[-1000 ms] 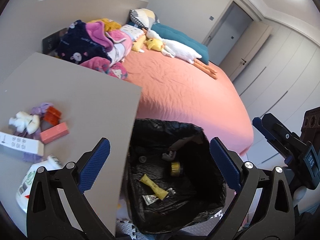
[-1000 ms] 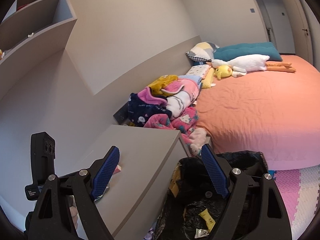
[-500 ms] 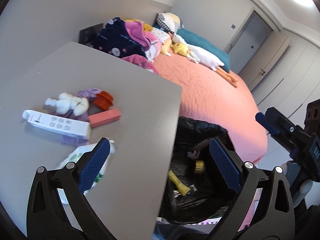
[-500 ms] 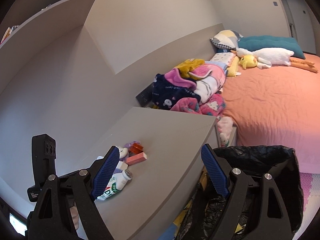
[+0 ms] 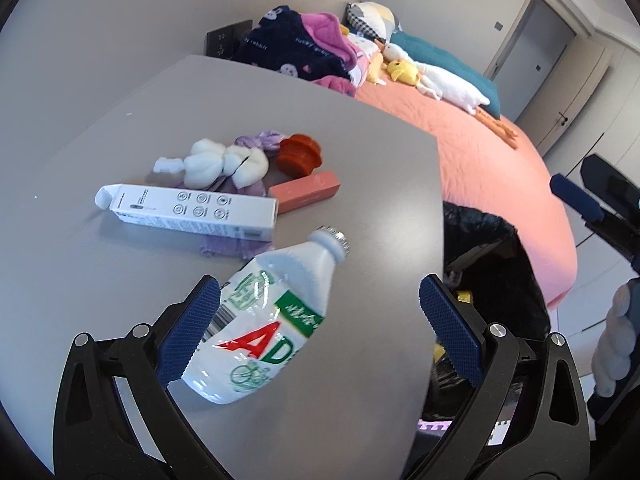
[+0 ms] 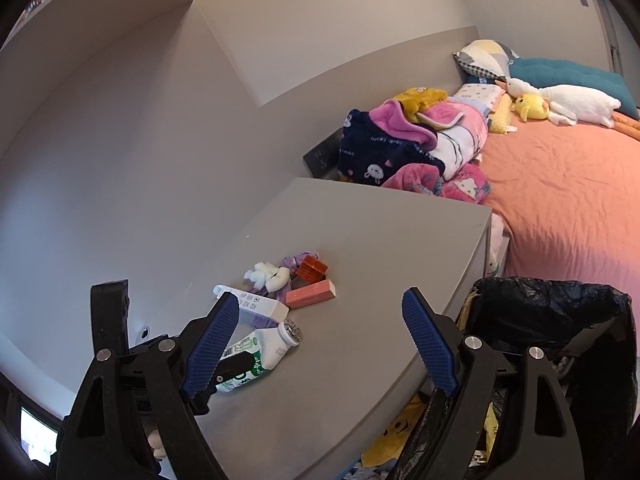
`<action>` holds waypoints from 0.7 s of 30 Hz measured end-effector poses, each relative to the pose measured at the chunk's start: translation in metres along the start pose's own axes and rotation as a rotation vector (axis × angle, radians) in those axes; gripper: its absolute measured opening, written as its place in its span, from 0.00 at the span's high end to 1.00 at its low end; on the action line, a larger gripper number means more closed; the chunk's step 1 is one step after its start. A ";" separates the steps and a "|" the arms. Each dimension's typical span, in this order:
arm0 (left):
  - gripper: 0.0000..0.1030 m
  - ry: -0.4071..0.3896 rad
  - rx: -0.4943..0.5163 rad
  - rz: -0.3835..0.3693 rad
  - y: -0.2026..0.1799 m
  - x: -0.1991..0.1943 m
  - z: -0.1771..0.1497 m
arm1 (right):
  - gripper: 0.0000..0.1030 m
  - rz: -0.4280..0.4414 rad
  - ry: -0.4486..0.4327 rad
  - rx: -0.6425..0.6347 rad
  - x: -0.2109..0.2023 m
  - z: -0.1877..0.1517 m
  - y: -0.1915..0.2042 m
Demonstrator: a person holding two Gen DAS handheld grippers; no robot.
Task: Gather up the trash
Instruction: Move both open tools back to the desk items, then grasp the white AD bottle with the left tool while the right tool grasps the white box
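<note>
Left wrist view looks down on the grey desk (image 5: 360, 184), my landmark for everything else. Beyond its far edge lies the bed (image 5: 500, 168) with its salmon sheet, a heap of clothes (image 5: 296, 52) at the near corner and a white goose toy (image 5: 444, 82) by the pillows. Against the desk's right side stands the trash bin (image 5: 500, 280), lined with a black bag; inside I can make out something yellow, the rest is too dark to tell.

On the desk, from big to small: a white plastic bottle (image 5: 272, 320) with a green and red label lies on its side, uncapped neck pointing toward the bed. Just past it lies a long white carton (image 5: 188, 210) with one flap open, resting on a lilac cloth (image 5: 236, 246). Farther on sit a pink box (image 5: 306, 192), a white fluffy toy (image 5: 220, 162) and a red ribbed cap (image 5: 300, 154), clustered close together.

My left gripper (image 5: 320, 324) hovers low over the desk, fingers spread wide, the bottle's body lying between them nearer the left pad, gripped by nothing. My right gripper (image 6: 320, 344) hangs higher above the desk's front edge, also spread wide and holding nothing, with the bin (image 6: 560, 320) below its right finger.
</note>
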State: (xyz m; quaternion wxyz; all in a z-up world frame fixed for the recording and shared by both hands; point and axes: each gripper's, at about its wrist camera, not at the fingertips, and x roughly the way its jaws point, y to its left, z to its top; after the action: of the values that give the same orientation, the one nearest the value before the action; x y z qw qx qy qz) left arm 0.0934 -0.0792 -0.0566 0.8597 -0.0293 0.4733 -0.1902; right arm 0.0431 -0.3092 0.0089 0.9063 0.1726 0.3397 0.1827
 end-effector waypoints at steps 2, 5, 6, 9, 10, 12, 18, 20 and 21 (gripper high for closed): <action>0.06 0.016 0.002 0.008 0.005 0.005 -0.003 | 0.18 0.003 0.008 0.001 0.004 0.000 0.001; 0.06 0.043 0.010 0.023 0.010 0.013 -0.008 | 0.18 0.003 0.022 0.001 0.012 0.000 0.004; 0.06 0.048 0.016 0.032 0.010 0.015 -0.009 | 0.18 0.003 0.027 0.002 0.014 0.000 0.004; 0.06 0.066 0.039 0.062 0.012 0.024 -0.013 | 0.18 0.006 0.040 0.007 0.020 -0.001 0.005; 0.06 0.074 0.045 0.072 0.013 0.028 -0.015 | 0.18 0.006 0.044 0.006 0.021 -0.001 0.006; 0.06 0.083 0.055 0.093 0.016 0.034 -0.017 | 0.18 0.005 0.051 0.005 0.024 -0.002 0.007; 0.17 0.093 0.051 0.112 0.024 0.041 -0.023 | 0.18 0.009 0.075 -0.002 0.036 -0.003 0.011; 0.18 0.087 0.057 0.118 0.024 0.040 -0.024 | 0.18 0.016 0.084 -0.009 0.040 -0.003 0.014; 0.18 0.083 0.059 0.127 0.024 0.039 -0.024 | 0.18 0.019 0.087 -0.012 0.041 -0.002 0.015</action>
State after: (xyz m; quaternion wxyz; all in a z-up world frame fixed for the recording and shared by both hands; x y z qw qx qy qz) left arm 0.0995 -0.0677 -0.1069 0.8501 0.0340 0.5037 -0.1501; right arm 0.0674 -0.2774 -0.0093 0.8898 0.1626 0.3761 0.2007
